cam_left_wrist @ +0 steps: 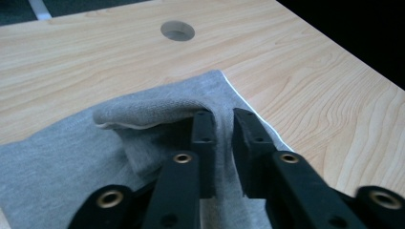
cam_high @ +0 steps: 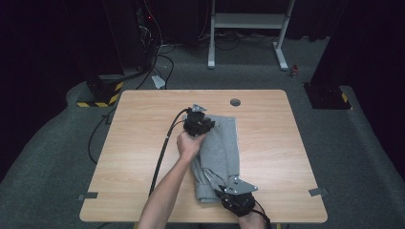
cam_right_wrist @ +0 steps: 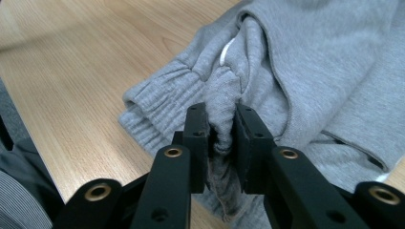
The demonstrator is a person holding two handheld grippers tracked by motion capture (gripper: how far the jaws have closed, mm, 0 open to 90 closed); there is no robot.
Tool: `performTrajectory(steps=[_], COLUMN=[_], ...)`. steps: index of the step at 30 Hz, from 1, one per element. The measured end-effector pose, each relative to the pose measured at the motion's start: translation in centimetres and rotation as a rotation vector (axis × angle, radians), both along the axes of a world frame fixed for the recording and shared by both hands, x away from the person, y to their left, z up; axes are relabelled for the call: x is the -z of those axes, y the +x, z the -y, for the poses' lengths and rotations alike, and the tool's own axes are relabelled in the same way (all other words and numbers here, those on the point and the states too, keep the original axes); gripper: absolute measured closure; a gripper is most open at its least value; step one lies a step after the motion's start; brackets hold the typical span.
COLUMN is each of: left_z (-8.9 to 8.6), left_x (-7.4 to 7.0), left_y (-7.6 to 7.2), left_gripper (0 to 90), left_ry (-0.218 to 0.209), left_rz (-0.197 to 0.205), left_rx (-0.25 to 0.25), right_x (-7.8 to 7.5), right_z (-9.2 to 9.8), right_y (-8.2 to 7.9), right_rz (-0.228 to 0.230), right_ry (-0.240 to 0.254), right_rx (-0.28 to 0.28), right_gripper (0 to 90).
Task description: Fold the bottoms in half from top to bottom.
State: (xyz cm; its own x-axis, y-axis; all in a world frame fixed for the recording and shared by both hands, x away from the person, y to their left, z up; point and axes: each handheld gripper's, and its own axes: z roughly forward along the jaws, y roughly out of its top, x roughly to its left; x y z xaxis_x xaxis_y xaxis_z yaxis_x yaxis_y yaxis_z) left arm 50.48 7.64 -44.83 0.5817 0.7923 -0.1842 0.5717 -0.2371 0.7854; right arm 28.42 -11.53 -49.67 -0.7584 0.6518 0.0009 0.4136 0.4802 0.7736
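Note:
A grey sweat garment (cam_high: pixel 222 148) lies folded on the wooden table (cam_high: pixel 143 143), right of its middle. At the garment's far left corner, my left gripper (cam_high: pixel 209 125) sits low on the cloth. In the left gripper view a raised fold of the garment (cam_left_wrist: pixel 143 107) runs between the jaws of the left gripper (cam_left_wrist: pixel 224 117), which stand slightly apart and loose around it. My right gripper (cam_high: pixel 213 180) is at the near end. There the right gripper (cam_right_wrist: pixel 222 112) pinches a bunched ridge of the garment (cam_right_wrist: pixel 325 62) beside a ribbed cuff (cam_right_wrist: pixel 157 102).
A round cable hole (cam_high: pixel 235 101) is in the table near its far edge, also seen as the hole (cam_left_wrist: pixel 177 30) beyond the cloth. A black cable (cam_high: pixel 160 157) trails from the left gripper across the table. Bare wood lies left and right of the garment.

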Motion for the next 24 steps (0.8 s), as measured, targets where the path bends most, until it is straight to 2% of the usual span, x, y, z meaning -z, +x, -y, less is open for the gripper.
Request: performTrajectory(steps=[6,8,14,16,17,20,21,24], left_z=[-0.2,-0.1,-0.9,-1.2,-1.5,-1.9,-2.4,-3.1], left_x=[0.2,0.1,-0.4,-0.4,-0.5,-0.5,-0.5,-0.2], left_y=[-0.5,-0.8,-1.5,-1.7,-2.2,-2.8,-3.7,-5.2], left_gripper=[63.2,58.2,48.0,45.8,44.4,42.9,42.5,41.7], left_ry=[0.0,0.022,0.002,-0.004,-0.011,-0.003,-0.004,-0.004], left_rz=[-0.007,0.002,0.01,0.014,0.022,0.026,0.025,0.025], left_rx=[-0.015,-0.015,-0.024,-0.026,-0.024,-0.021,-0.016,-0.004], right_x=[-0.1,0.0,-0.6,-0.9,-1.3,-1.8,-2.0,-2.3], right_z=[-0.1,-0.2,-0.6,-0.5,-0.2,0.2,0.5,1.1], right_y=[0.1,0.2,0.2,0.2,0.2,0.4,0.4,0.7], right_rz=[-0.008,-0.019,-0.016,-0.002,0.002,0.001,0.006,0.006], right_ry=[0.016,0.027,0.044,0.053,0.074,0.102,0.11,0.13], right_rx=[-0.015,-0.022,-0.039,-0.042,-0.038,-0.043,-0.038,-0.024], right_gripper=[67.0,62.8,54.4,53.1,52.7,52.8,53.7,58.4])
